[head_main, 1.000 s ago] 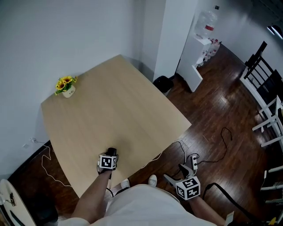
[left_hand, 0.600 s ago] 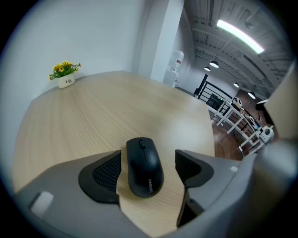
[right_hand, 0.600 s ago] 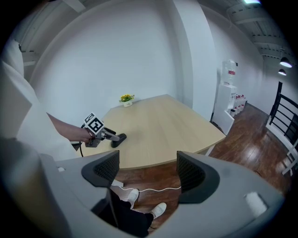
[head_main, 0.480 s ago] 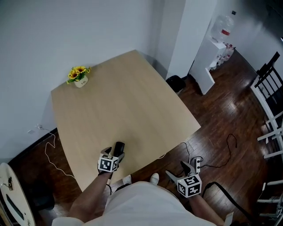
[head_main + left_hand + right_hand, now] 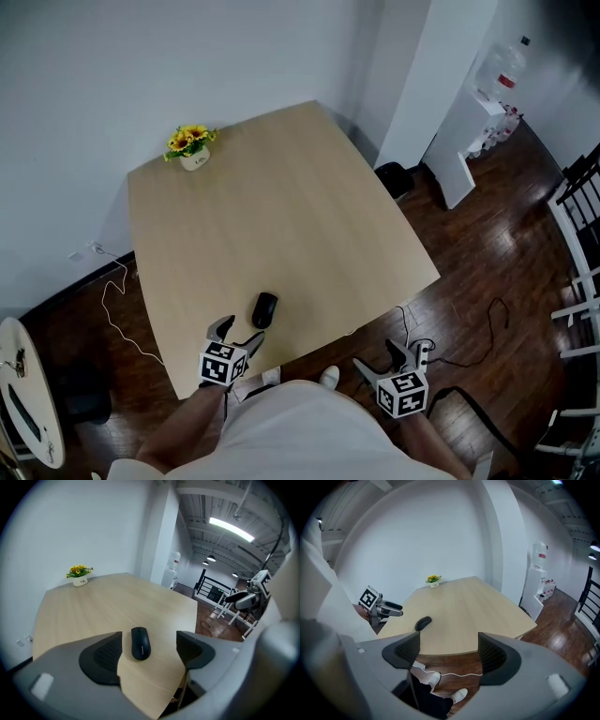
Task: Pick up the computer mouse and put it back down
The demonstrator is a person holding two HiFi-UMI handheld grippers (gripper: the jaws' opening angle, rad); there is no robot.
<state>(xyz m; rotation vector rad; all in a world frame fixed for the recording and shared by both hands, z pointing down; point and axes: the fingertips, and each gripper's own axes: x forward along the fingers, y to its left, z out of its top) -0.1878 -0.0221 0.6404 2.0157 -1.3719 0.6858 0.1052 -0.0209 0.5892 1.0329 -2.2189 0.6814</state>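
- Computer mouse (image 5: 265, 309) lies at lower centre, near the table's (image 5: 281, 216) lower edge, untouched.
- Left gripper (image 5: 238, 334), just below it: jaws apart, empty; a stray sweep could knock the mouse off that edge.
- Right gripper (image 5: 382, 359), lower right, off the table: jaws apart, empty.

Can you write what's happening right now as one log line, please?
mouse: lying on table, near its edge | left gripper: open, empty, apart from mouse | right gripper: open, empty, off the table
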